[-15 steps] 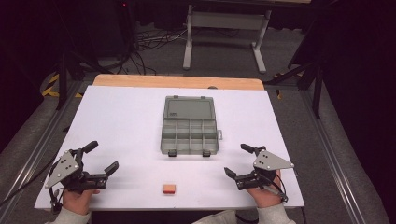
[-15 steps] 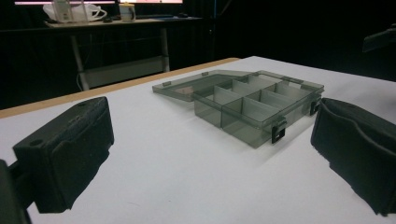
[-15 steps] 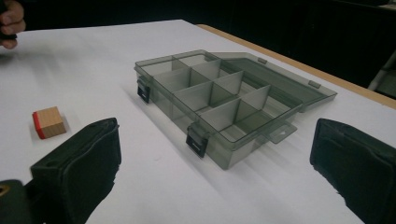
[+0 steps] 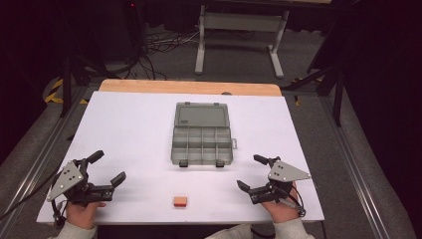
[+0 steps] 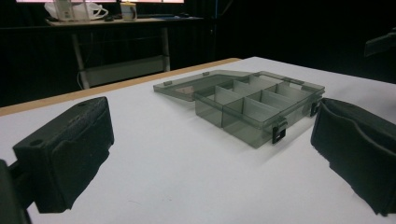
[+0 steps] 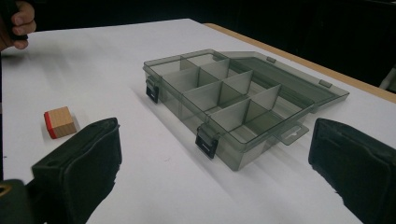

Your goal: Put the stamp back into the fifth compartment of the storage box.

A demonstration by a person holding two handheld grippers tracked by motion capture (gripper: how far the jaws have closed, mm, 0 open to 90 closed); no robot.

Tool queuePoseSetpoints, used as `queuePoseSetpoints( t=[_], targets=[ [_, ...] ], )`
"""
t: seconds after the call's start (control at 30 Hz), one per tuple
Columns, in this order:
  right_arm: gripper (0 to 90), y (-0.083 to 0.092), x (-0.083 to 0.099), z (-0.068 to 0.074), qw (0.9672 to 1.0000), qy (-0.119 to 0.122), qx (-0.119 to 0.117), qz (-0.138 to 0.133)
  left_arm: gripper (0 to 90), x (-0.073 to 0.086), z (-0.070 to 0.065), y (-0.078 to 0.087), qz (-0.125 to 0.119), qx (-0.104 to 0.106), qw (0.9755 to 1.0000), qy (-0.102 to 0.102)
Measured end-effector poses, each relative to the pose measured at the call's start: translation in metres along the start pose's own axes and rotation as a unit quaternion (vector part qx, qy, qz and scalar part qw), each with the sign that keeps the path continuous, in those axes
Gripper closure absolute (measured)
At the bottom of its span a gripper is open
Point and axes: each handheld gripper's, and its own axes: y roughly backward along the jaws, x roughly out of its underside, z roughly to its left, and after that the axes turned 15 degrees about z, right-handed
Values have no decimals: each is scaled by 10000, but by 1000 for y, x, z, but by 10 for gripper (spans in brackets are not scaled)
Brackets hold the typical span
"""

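**Both grippers open, box and block sitting untouched**

So here's where I'm at. In the high view my left gripper point(image 4: 107, 168) is down in the lower left of the frame, and my right gripper point(image 4: 253, 172) is in the lower right. Both have their jaws spread wide with nothing between them, just bare white table point(image 4: 129, 124) underneath. My hands are at the bottom edge holding them.

The little wooden block point(image 4: 180, 201) sits low in the middle of the high view, between the two grippers and well apart from both. It's got a red face on one side. In the right gripper view it's at the left of the frame, just above my left-hand jaw, not touching it.

The smoky grey compartment box point(image 4: 202, 142) is in the center of the high view, lid flipped open flat toward the far side of the table, black latches on the near edge. Its compartments look empty from what I can see. In the left gripper view it's upper right of center; in the right gripper view it takes up the middle.
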Motion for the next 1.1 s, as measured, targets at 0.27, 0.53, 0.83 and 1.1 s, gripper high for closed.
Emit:
queuePoseSetpoints(
  t=[0.27,0.53,0.83,1.1],
  targets=[
    [40,0,-6,2,9999,24,-94,28,2,0,-2,0,6,1,10000,11],
    [44,-4,-21,6,9995,147,-270,35,2,0,-2,-1,22,4,10000,22],
    [47,-18,-48,15,9974,393,-593,71,2,1,-1,-2,28,23,10000,29],
    [51,-33,-67,24,9952,556,-807,68,2,1,-1,-2,42,58,10000,57]
  ],
)
